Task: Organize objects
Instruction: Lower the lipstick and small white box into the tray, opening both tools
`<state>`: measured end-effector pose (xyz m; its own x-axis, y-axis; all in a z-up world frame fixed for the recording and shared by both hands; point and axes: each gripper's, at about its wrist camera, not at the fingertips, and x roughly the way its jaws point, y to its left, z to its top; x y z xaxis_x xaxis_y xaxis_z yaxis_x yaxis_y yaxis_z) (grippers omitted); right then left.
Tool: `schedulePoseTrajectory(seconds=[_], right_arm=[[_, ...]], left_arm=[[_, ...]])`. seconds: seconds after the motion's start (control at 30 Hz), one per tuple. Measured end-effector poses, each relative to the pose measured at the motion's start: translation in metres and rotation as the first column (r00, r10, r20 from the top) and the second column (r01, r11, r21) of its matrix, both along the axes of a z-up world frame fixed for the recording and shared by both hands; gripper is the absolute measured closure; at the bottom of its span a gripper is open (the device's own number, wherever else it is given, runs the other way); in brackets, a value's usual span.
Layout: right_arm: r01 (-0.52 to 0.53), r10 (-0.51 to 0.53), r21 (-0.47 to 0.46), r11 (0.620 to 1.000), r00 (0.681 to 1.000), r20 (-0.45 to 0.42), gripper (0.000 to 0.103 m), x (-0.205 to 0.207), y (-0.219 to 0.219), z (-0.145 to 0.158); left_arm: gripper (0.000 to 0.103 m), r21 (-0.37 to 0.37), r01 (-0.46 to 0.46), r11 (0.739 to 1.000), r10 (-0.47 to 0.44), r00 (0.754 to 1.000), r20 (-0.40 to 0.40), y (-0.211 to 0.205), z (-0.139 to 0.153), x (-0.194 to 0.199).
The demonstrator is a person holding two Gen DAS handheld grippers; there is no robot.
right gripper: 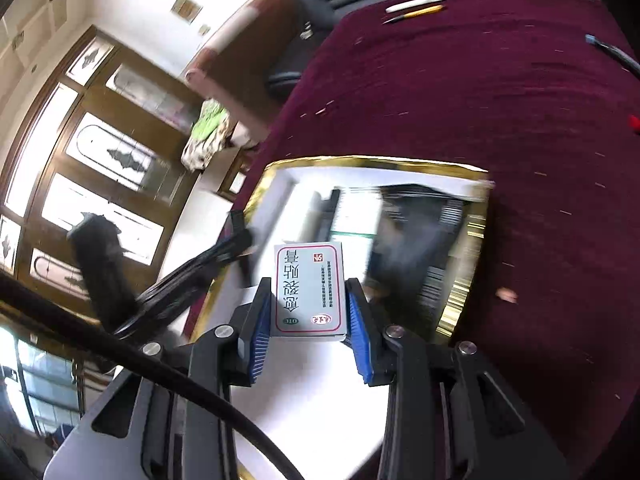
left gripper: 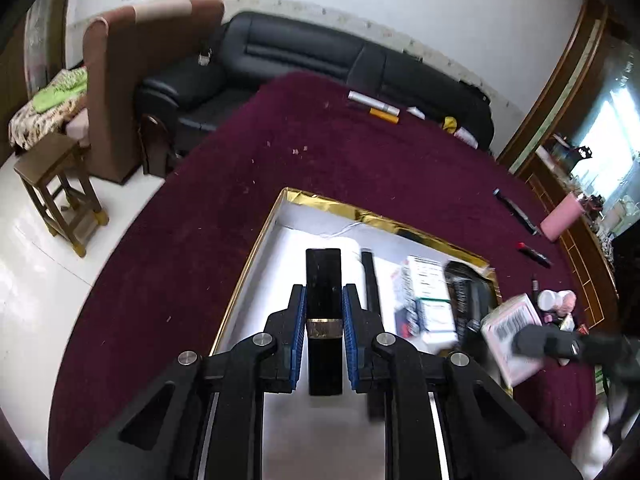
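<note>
Left half of the gold-edged box [left gripper: 256, 248] is bare white floor, so I've got room to drop in there. Right half is jammed with cartons [left gripper: 430, 292] and a dark comb-like thing [left gripper: 464, 288]. Maroon tabletop [left gripper: 280, 152] beyond is mostly open, just pens [left gripper: 516, 210] along the right.

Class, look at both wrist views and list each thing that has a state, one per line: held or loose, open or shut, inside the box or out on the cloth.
Left claw: shut on the black case.
Black case: held above the box.
Right claw: shut on the medicine packet.
Medicine packet: held over the box.
Box: open, lid off, things inside.
Red pen: loose on the cloth.
Yellow pen: loose on the cloth.
</note>
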<state>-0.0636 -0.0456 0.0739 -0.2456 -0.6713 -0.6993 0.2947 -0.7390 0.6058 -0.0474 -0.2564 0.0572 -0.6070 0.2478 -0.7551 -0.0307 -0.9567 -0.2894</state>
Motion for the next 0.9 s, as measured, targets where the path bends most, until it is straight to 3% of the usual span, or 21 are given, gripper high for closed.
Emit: schedulePoseTrajectory(seconds=[0.2,0.33,0.53,0.63,0.73,0.9], right_arm=[[-0.044,0.043,0.015,0.999,0.999,0.02,0.07,-0.005,-0.038,-0.013],[-0.069,0.068,0.025,0.997,0.997,0.045,0.07,-0.008,-0.05,-0.023],[-0.137,0.135,0.043,0.99,0.989,0.057,0.07,-0.007,-0.077,-0.031],[-0.166,0.162,0.072,0.984,0.985,0.051,0.069,-0.005,-0.095,-0.037],[-0.151,0.151,0.144,0.978,0.988,0.009,0.069,-0.005,-0.11,-0.042],[-0.135,0.133,0.102,0.986,0.991,0.027,0.068,-0.003,-0.105,-0.042]], left_arm=[[0.088,-0.015,-0.016,1.0,0.017,0.999,0.04,-0.006,-0.015,-0.026],[0.087,0.046,-0.031,0.998,0.03,0.999,0.038,-0.02,-0.011,-0.025],[0.085,0.103,-0.04,0.994,0.052,0.992,-0.114,-0.049,0.033,0.029],[0.065,0.154,-0.063,0.986,0.094,0.975,-0.199,-0.066,0.049,0.072],[0.064,0.184,-0.069,0.98,0.113,0.965,-0.238,-0.075,0.053,0.102],[0.064,0.225,-0.084,0.971,0.143,0.954,-0.264,-0.08,0.055,0.125]])
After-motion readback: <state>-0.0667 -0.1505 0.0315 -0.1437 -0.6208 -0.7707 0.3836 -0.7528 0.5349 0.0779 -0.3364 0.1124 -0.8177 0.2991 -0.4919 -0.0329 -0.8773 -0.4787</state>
